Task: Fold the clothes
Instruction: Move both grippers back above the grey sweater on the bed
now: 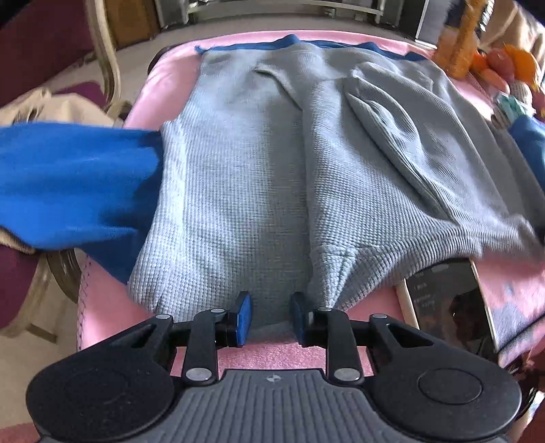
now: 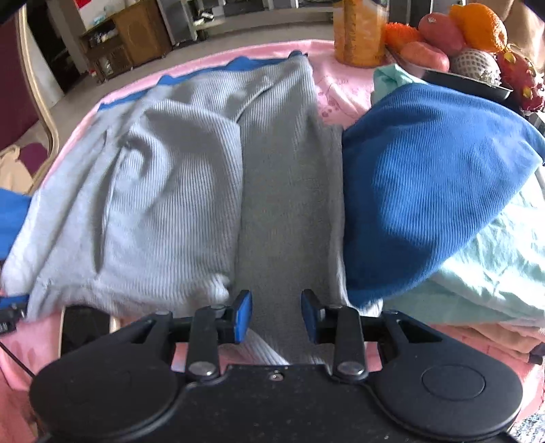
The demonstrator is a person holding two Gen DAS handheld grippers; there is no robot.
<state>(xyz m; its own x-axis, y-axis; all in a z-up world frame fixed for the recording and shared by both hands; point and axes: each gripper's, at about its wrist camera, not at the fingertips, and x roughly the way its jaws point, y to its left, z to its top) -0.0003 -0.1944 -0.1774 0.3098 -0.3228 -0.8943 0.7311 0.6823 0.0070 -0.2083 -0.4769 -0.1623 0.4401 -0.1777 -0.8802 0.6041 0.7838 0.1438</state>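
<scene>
Grey waffle-knit sweater (image 1: pixel 238 177) lies spread flat on a pink cloth (image 1: pixel 170 78) covering the table, collar end nearest the cameras, blue hem band along the far edge. Its blue sleeves stick out to either side.

Left wrist view: the left-side blue sleeve (image 1: pixel 75 184) hangs off the table edge, blurred. One grey panel is folded inward over the body, leaving a raised crease. Left gripper (image 1: pixel 270 315) sits at the near edge of the sweater with grey knit between its blue pads; jaws part-way apart, and I cannot tell whether the pads press the fabric. A phone (image 1: pixel 449 306) lies screen-up on the pink cloth, just right of the gripper, its top edge under the sweater. Chair frame visible at left only in this view.

Right wrist view: the other blue sleeve (image 2: pixel 429 191) lies bunched at the sweater's right side, resting on a pale mint cloth (image 2: pixel 494 262). Right gripper (image 2: pixel 276 315) has grey knit running between its pads; jaws likewise part-open, grip uncertain. Beyond, a dark bowl of fruit (image 2: pixel 477 30) and an orange jar (image 2: pixel 361 30), sharper here than in the left view.
</scene>
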